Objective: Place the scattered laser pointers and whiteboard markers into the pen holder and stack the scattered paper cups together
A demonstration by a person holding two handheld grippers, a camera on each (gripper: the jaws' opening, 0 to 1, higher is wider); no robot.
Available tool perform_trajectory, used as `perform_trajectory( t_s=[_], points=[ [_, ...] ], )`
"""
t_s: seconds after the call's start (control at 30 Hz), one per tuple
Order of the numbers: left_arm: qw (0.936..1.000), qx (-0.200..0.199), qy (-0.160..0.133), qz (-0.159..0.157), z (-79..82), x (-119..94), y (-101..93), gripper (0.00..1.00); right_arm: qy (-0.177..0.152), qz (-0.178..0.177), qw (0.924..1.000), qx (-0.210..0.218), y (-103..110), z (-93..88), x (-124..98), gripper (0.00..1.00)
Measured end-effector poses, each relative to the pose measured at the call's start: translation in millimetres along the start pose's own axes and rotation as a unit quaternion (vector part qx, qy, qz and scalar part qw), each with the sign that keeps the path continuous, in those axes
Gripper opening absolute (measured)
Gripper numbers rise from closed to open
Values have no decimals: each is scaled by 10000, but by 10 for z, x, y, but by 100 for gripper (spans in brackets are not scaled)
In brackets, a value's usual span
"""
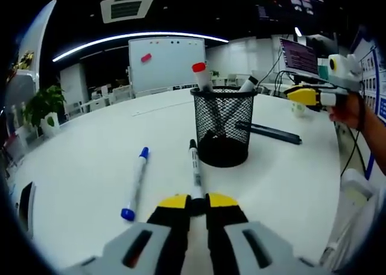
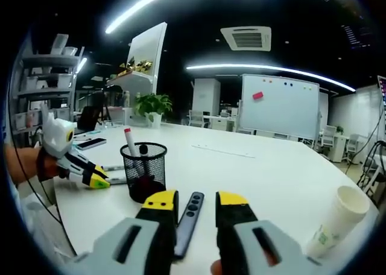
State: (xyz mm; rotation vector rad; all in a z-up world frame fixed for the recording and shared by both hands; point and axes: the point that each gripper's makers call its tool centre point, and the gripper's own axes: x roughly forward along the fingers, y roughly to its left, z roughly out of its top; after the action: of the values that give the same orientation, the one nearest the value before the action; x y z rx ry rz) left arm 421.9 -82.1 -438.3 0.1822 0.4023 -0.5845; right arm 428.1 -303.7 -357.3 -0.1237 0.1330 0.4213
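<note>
Two markers lie loose on the table [image 1: 78, 166]: a black marker [image 1: 194, 169] running lengthwise up to the left gripper [image 1: 197, 201], and a blue marker [image 1: 135, 183] to its left, well apart from the holder [image 1: 222, 127]. The left jaws stand nearly together with the black marker's near end at their tips; I cannot tell whether they pinch it or merely meet over it. If the bite is only on the very end, the pen would likely swing or slip out when lifted, and could roll across the smooth top. The mesh holder already carries a red-capped marker [image 1: 202, 76] and another pen [image 1: 248, 82], both leaning on the rim, so a long marker brought in flat may strike them or the rim and tip the light basket. In the right gripper view, the right gripper [image 2: 196, 201] has its jaws apart with a dark pointer [image 2: 188, 221] lying on the table between them, not yet clamped; closing off-centre on so flat and slim a thing might flick it away. The holder [image 2: 143, 169] sits just beyond and to the left, and the left gripper [image 2: 90, 177] is close beside it, so both hands reaching for one mouth risk a knock. A cup [image 2: 338, 221] stands to the right near the table edge, where a careless sweep could send it off.
</note>
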Motion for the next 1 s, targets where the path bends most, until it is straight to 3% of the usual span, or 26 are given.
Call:
perform_trajectory(
  t_s=[0.43, 1.0],
  points=[
    [9998, -140, -142, 90, 47, -51, 49, 11, 5, 106, 9999, -79, 69, 41, 60, 24],
    [9988, -44, -411, 266, 180, -164, 117, 11, 29, 105, 9999, -99, 100, 48, 62, 24]
  ],
)
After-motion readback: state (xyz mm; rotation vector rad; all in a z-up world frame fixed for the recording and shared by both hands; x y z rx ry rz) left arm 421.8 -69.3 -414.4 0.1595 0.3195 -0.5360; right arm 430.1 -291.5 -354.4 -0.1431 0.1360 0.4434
